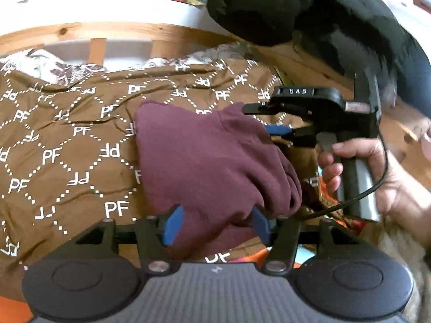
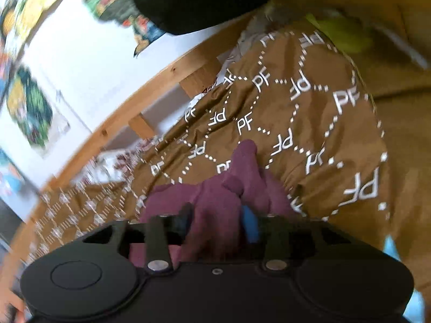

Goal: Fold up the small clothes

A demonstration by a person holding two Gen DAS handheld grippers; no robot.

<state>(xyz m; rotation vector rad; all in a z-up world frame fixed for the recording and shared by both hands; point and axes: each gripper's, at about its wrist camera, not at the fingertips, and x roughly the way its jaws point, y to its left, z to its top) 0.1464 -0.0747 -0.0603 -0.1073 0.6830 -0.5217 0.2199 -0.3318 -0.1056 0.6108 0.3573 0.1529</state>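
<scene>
Both grippers clench the maroon garment (image 1: 210,161) at frame centre over the brown bedspread (image 1: 67,148) — left gripper (image 1: 215,226) on its near edge, right gripper (image 2: 219,220) on a bunched corner — likely to carry a fold across.

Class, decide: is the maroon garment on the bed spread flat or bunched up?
Bunched up. The maroon garment humps in thick folds on the brown bedspread, pinched by the left gripper and right gripper.
</scene>
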